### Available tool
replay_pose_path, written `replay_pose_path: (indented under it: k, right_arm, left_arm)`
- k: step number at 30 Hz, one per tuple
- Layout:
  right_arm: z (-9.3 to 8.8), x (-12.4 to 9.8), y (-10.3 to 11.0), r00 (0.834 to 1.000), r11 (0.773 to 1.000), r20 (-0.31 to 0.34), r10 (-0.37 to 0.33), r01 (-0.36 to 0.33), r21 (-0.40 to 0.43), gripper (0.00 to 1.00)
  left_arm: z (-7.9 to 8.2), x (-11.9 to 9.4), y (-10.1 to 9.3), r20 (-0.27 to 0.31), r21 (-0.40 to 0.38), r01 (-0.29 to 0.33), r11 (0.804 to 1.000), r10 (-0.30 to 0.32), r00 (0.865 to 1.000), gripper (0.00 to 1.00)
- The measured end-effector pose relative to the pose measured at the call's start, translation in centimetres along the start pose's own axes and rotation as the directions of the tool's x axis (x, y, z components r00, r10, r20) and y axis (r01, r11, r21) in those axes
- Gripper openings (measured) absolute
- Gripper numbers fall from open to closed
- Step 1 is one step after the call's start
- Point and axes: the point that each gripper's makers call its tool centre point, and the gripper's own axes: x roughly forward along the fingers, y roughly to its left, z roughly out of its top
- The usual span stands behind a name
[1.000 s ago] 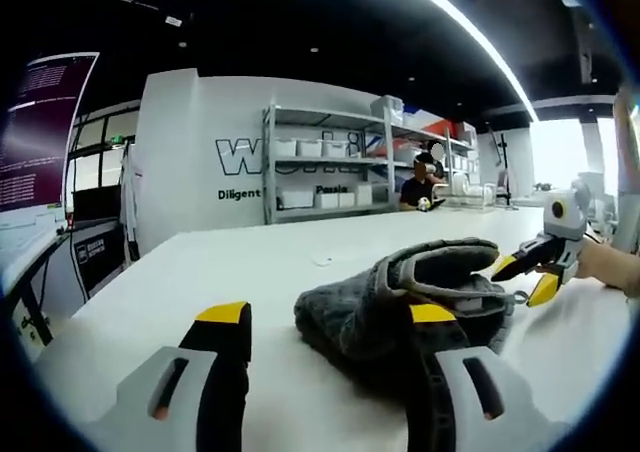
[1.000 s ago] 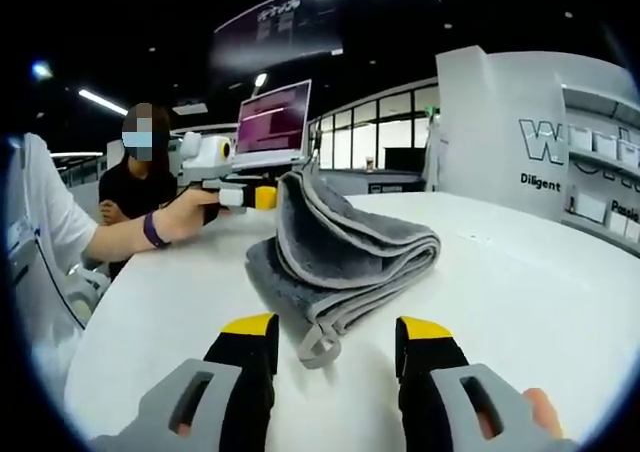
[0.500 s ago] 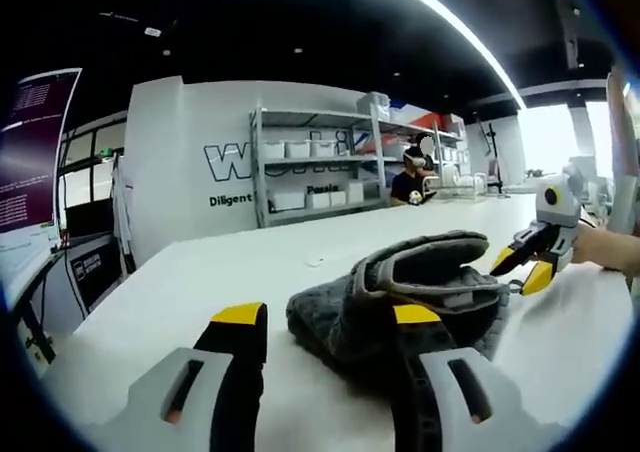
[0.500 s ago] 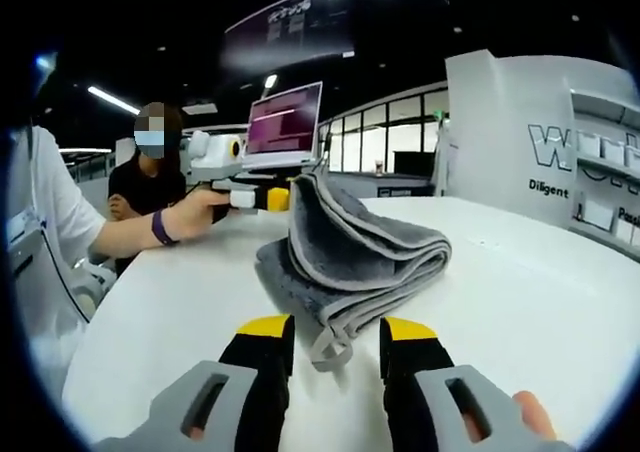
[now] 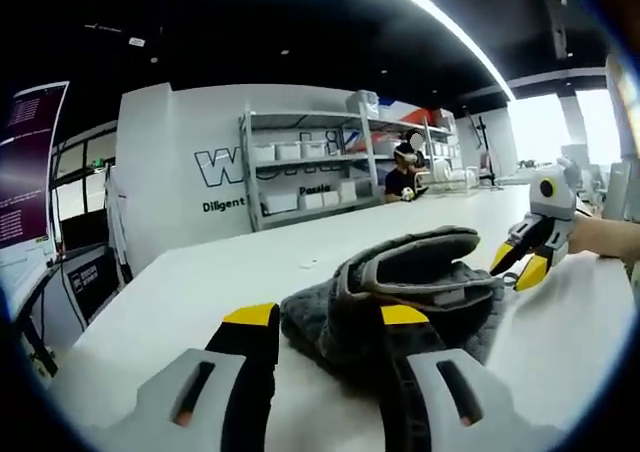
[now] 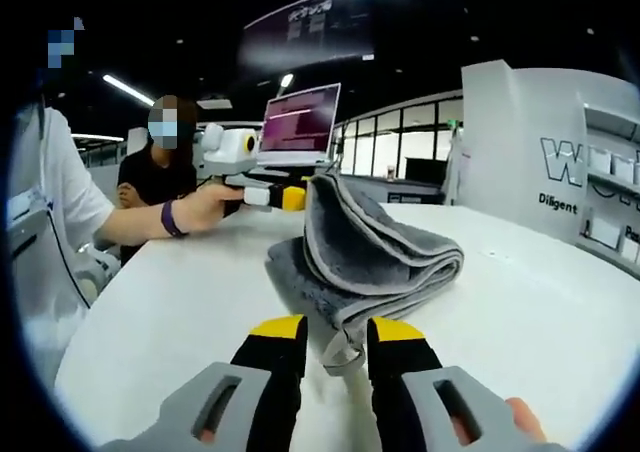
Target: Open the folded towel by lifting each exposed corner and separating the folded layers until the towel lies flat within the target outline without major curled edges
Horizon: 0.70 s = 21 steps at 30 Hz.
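A grey towel lies folded on the white table, its top layer arched up into a loop. My left gripper is open, with the towel's near corner between its yellow-tipped jaws. In the right gripper view the towel shows stacked layers with pale edging. Its hanging loop corner sits in the narrow gap of my right gripper, which is open. The right gripper is at the towel's far right end in the left gripper view. The left gripper, held by a hand, meets the raised far edge.
A shelf rack with white bins stands against the back wall, and a person sits beside it. A lit screen and a seated person are beyond the table. White tabletop spreads around the towel.
Both grippers' jaws have narrowed step by step around the towel's corners. Each camera has edged closer to the towel.
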Motion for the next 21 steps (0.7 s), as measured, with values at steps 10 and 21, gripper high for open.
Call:
replay_pose_path:
  k: [10,21]
  right_arm:
    - [-0.01,0.12,0.18,1.000,0.999,0.000,0.010,-0.010,-0.030,0.15]
    - [-0.19,0.28,0.34,1.000,0.998,-0.007,0.012,-0.012,-0.066,0.11]
  left_arm:
    - [0.15,0.01,-0.34,0.001,0.031,0.010,0.999,-0.010,1.000,0.32]
    - [0.24,0.03,-0.61,-0.002,0.071,0.012,0.997,-0.012,1.000,0.30]
